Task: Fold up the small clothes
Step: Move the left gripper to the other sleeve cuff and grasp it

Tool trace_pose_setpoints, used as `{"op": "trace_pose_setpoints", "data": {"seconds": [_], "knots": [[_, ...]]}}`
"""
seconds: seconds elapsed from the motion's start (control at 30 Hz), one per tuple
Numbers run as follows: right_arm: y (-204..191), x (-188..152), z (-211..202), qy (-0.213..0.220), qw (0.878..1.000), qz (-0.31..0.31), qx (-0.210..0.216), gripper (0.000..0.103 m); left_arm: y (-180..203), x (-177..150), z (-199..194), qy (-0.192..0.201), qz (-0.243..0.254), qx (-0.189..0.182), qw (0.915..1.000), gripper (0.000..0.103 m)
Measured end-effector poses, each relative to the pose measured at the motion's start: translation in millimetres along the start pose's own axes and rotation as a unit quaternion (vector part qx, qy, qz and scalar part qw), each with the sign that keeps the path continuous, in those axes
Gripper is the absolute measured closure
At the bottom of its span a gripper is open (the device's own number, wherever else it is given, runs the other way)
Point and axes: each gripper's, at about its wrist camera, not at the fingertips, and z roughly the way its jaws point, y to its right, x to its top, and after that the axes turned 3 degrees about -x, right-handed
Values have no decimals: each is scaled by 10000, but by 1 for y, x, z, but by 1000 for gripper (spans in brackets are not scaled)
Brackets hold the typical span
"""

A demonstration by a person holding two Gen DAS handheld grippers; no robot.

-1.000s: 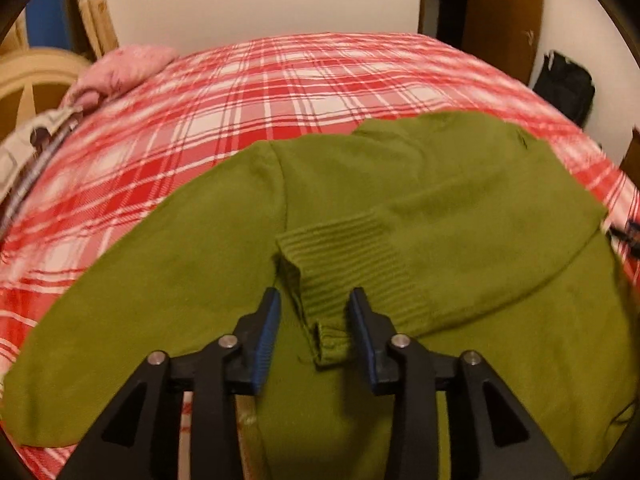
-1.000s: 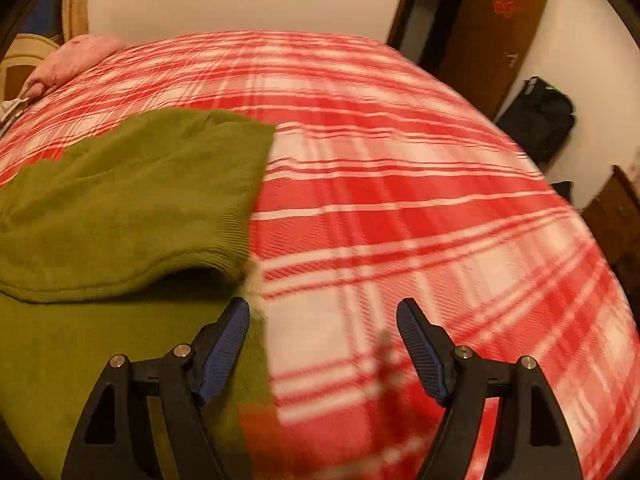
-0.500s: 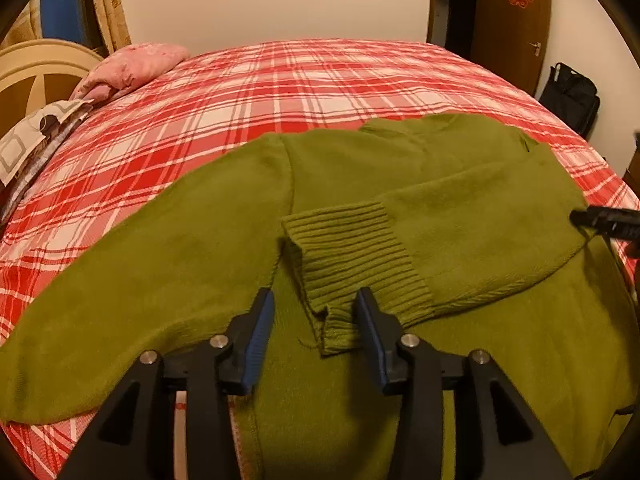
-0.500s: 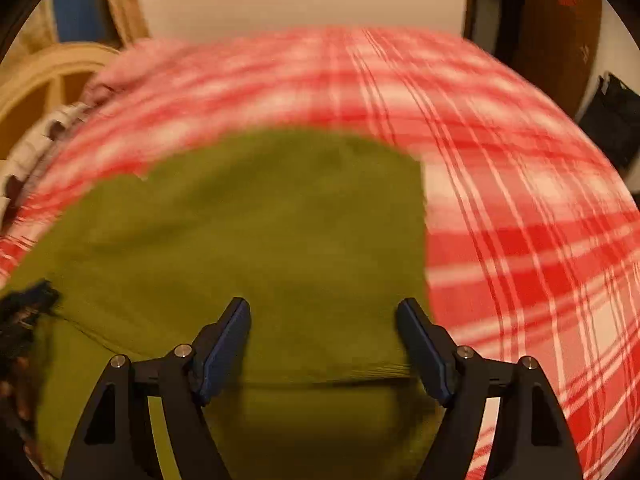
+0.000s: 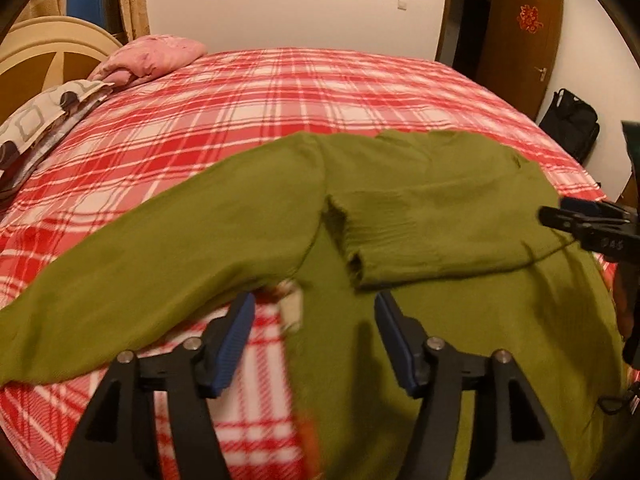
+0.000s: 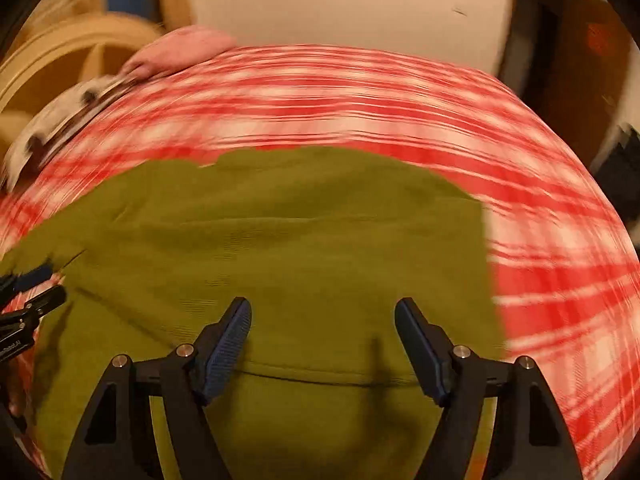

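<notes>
An olive green sweater (image 5: 420, 208) lies spread on the red plaid bed (image 5: 248, 92). One sleeve is folded across its chest, with the ribbed cuff (image 5: 360, 248) ending near the middle. The other sleeve (image 5: 168, 240) stretches out to the left. My left gripper (image 5: 312, 316) hovers just short of the cuff; its jaws are opening and nothing is between them. My right gripper (image 6: 322, 320) stands open over the sweater's right side (image 6: 280, 232), holding nothing; it also shows at the right edge of the left wrist view (image 5: 576, 220).
A pink pillow (image 5: 148, 60) and a patterned pillow (image 5: 44, 116) lie at the head of the bed beside a wooden headboard (image 5: 48, 52). A brown door (image 5: 516, 40) and a black bag (image 5: 570, 124) stand beyond the bed's right side.
My left gripper let go of the ribbed cuff, widened and drew back from it. My right gripper swung left from the bare plaid onto the sweater's right side.
</notes>
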Motion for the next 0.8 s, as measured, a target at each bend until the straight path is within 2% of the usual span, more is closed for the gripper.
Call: {"op": "trace_pose_setpoints", "data": {"seconds": [0.07, 0.1, 0.2, 0.27, 0.3, 0.4, 0.47, 0.63, 0.7, 0.8], "knots": [[-18, -4, 15, -198, 9998, -95, -5, 29, -9, -4, -3, -20, -33, 116, 9999, 35], [-23, -10, 27, -440, 9990, -73, 26, 29, -14, -5, -5, -23, -70, 137, 9999, 35], [-30, -18, 20, -314, 9986, -358, -210, 29, -39, -9, -20, 112, -260, 225, 9993, 35], [-26, -19, 14, -416, 9986, -316, -85, 29, -55, -13, -31, 239, -325, 359, 9985, 29], [-25, -19, 10, -411, 9987, -310, -41, 29, -68, -15, -37, 305, -377, 549, 9973, 29], [-30, -20, -3, -167, 9995, -258, 19, 28, -104, -24, -52, 390, -621, 828, 9939, 28], [-40, -18, -7, -79, 9994, -251, 213, 28, -124, -30, -60, 403, -774, 1024, 9909, 28], [-81, -5, 3, 200, 9975, -437, 525, 28, -195, -58, -89, 455, -1451, 1679, 9740, 28], [-90, 4, 14, 150, 9969, -290, 711, 28, -220, -70, -100, 482, -1721, 1933, 9647, 27], [-109, 15, 31, -45, 9936, -207, 1106, 28, -248, -84, -107, 479, -1955, 2146, 9557, 27]]}}
